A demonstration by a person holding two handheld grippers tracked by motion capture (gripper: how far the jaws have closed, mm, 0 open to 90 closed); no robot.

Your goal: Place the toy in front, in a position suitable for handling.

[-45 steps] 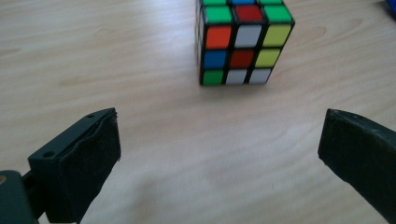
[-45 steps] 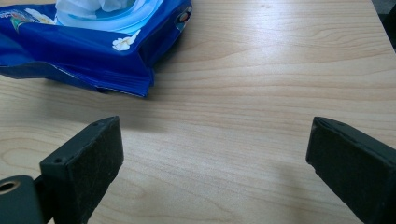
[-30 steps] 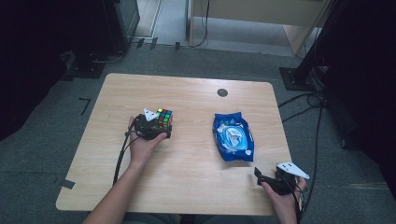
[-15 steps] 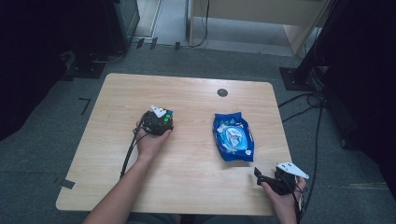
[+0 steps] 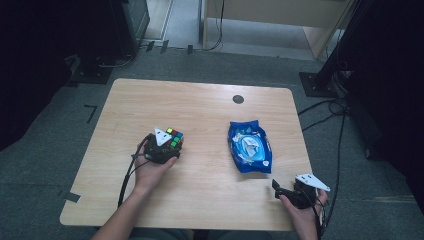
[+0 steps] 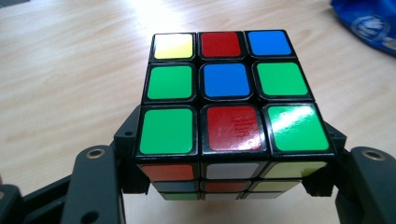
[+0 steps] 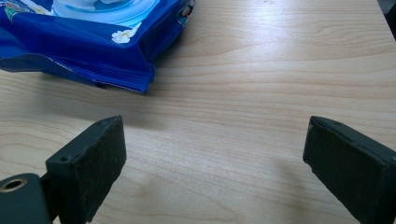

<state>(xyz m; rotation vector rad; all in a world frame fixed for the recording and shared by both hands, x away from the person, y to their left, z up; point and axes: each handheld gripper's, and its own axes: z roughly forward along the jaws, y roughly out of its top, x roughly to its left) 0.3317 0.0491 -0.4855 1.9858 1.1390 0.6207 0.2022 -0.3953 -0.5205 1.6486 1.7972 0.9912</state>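
Observation:
A scrambled colour cube (image 5: pixel 174 137) is left of the table's middle. My left gripper (image 5: pixel 169 144) is shut on it, a jaw pressed to each side. In the left gripper view the cube (image 6: pixel 224 93) shows green, red, blue and yellow squares on top, with the gripper (image 6: pixel 231 149) clamped around its lower part. A blue snack bag (image 5: pixel 250 146) lies flat to the right of centre. My right gripper (image 5: pixel 283 190) is at the front right corner, open, short of the bag. In the right gripper view, the right gripper (image 7: pixel 215 163) has only bare wood between its wide-apart jaws, with the bag (image 7: pixel 88 42) at the upper left.
The wooden table (image 5: pixel 200 105) has a black round grommet (image 5: pixel 238 99) near its far edge. A black cable (image 5: pixel 128 175) trails from the left gripper toward the front edge. Grey floor, dark stands and cables surround the table.
My left gripper has drawn the cube a little toward the person's side of the table. The right gripper and the bag have not moved.

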